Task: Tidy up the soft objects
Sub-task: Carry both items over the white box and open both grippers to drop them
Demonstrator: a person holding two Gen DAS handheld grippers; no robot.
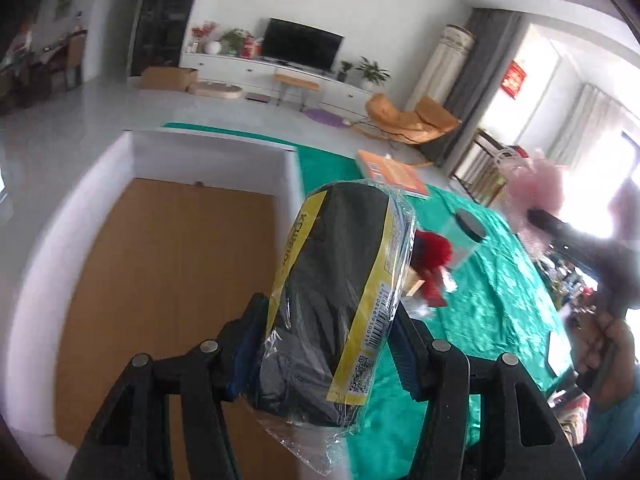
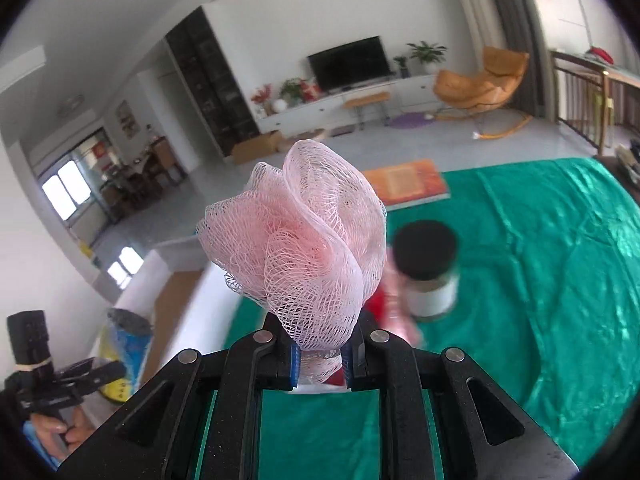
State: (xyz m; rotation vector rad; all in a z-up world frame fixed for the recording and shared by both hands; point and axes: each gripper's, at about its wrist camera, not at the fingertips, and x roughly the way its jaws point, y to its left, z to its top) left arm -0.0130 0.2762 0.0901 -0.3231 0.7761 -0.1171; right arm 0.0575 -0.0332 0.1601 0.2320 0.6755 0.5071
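Left gripper [image 1: 324, 344] clamps a plastic-wrapped black-and-yellow pack [image 1: 340, 292] beside the white box [image 1: 208, 148], right gripper [image 2: 320, 360] pinches a pink mesh pouf [image 2: 304, 248] above the green cloth [image 2: 540, 280] — both mid-carry, drop-off likely next.

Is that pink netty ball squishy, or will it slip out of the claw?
Probably squishy: the pink puff is loose mesh, bunched thin where the right claw pinches it. It looks very light, standing up by itself. The netting likely snags rather than slips.
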